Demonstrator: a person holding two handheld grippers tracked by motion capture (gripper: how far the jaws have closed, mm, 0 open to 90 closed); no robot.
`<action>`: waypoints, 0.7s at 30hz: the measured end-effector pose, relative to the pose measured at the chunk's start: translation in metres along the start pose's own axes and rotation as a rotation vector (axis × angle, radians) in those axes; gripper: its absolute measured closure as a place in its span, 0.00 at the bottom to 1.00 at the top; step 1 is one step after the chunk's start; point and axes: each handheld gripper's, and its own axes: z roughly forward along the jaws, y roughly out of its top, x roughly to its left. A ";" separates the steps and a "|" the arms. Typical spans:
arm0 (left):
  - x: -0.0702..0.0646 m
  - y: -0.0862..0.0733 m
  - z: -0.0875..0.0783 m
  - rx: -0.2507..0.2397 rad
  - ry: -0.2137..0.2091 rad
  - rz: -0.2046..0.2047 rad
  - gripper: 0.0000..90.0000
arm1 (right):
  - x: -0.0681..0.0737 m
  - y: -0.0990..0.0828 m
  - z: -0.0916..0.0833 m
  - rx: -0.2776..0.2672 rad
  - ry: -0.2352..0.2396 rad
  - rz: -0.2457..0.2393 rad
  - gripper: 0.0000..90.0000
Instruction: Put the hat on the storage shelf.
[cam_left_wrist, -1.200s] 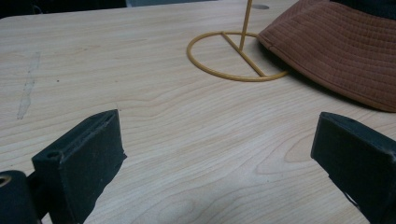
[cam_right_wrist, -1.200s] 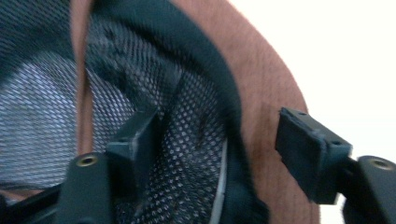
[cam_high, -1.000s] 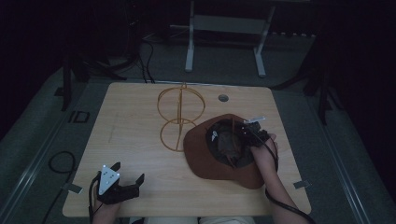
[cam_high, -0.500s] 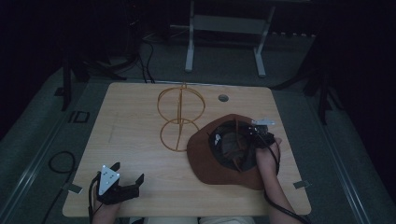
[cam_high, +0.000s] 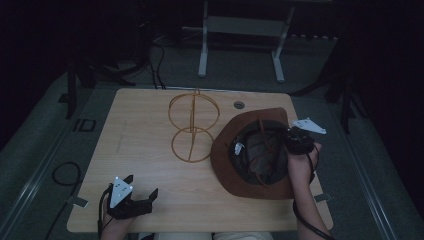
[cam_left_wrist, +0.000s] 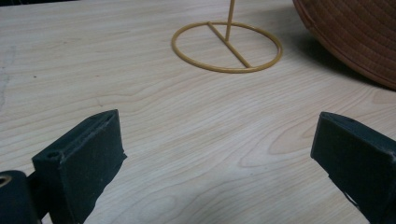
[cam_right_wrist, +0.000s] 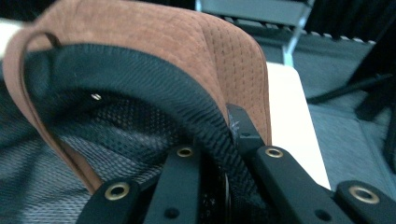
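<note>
Both jaws apparently pinching hat (cam_right_wrist: 154, 60) band.

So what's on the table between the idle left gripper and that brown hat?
Only bare wooden table, as the left gripper view shows; the gold wire stand sits off to one side.
</note>
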 end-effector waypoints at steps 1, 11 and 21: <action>-0.002 0.000 0.000 0.000 -0.002 0.000 0.04 | -0.001 0.003 -0.006 -0.019 0.002 0.001 0.94; -0.041 0.017 0.011 0.014 -0.133 0.046 0.05 | -0.007 0.015 -0.058 -0.141 0.005 0.004 0.94; -0.077 0.052 0.037 0.020 -0.252 0.086 0.06 | -0.007 -0.011 -0.067 -0.116 -0.010 -0.002 0.93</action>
